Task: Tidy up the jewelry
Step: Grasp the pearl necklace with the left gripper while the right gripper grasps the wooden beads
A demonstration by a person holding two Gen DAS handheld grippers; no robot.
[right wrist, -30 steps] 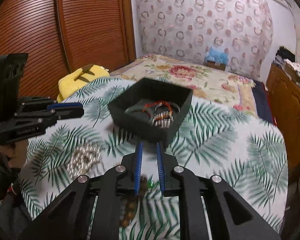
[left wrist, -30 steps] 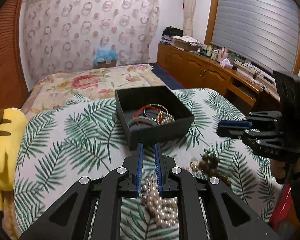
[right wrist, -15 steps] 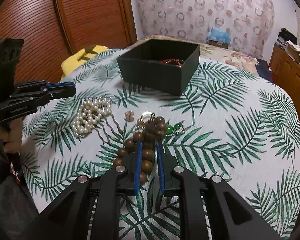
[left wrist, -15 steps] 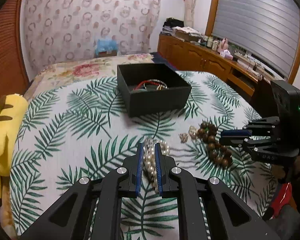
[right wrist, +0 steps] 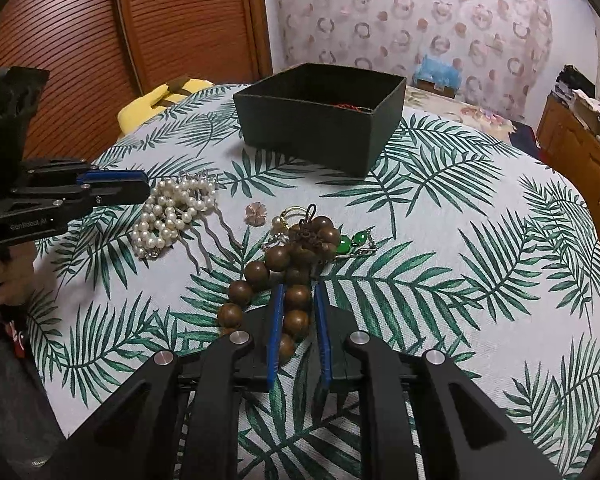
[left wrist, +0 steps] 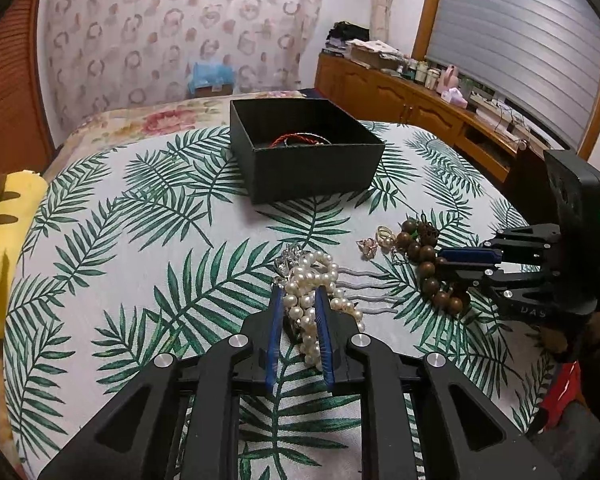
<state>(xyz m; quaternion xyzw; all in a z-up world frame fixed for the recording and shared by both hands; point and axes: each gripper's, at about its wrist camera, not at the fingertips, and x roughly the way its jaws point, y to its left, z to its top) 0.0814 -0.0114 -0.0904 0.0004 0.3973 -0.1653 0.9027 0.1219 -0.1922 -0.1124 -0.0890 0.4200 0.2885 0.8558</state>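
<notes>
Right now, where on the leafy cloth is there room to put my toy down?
Bare cloth lies right of the green pendant, out to the cloth's edge, and left of the pearl necklace, toward the yellow plush. It is crowded in front of the black box, where pearls, hair pins and wooden beads cluster.

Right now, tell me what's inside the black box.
Over the box rim the left wrist view shows a red cord and part of a thin bangle. The near wall covers the rest of the floor.
</notes>
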